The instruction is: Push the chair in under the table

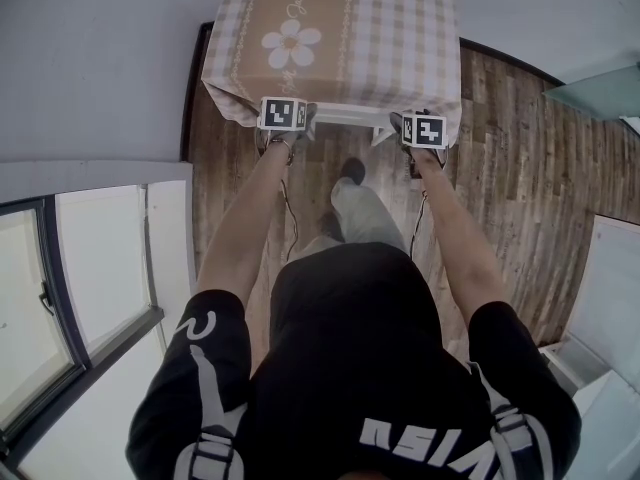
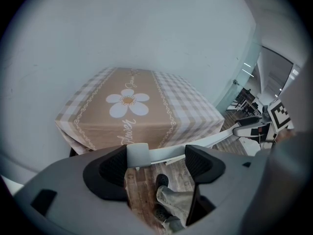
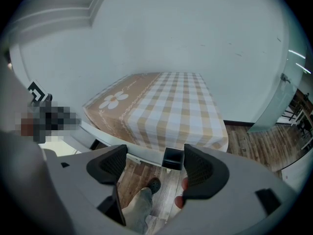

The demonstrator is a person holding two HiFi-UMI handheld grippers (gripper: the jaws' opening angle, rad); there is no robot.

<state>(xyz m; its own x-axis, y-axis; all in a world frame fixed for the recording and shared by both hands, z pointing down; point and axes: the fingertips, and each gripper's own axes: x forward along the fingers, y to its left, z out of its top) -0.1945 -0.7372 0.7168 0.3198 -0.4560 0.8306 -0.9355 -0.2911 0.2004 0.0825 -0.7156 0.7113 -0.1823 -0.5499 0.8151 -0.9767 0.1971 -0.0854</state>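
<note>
The chair (image 1: 345, 116) sits at 12 o'clock from the person. Only the white top rail of its back shows, right at the near edge of the bench (image 1: 400, 28); the seat is hidden under the hanging checked cloth. The left gripper (image 1: 285, 118) is at the rail's left end and the right gripper (image 1: 423, 128) at its right end.

In the left gripper view the gripper (image 2: 156, 163) stands wide. The rail's white corner (image 2: 138, 155) lies against the left jaw and well clear of the right one. In the right gripper view that gripper (image 3: 155, 165) is also wide. The rail's dark end piece (image 3: 172, 158) sits between the jaws, nearer the right one (whether it touches that pad is hard to say).

A large daisy print (image 1: 292, 43) marks the cloth toward 11 o'clock. One shoe (image 1: 351, 171) is on the wooden floor (image 1: 500, 168) just short of the chair. A window (image 1: 30, 298) lies at 8 o'clock.
</note>
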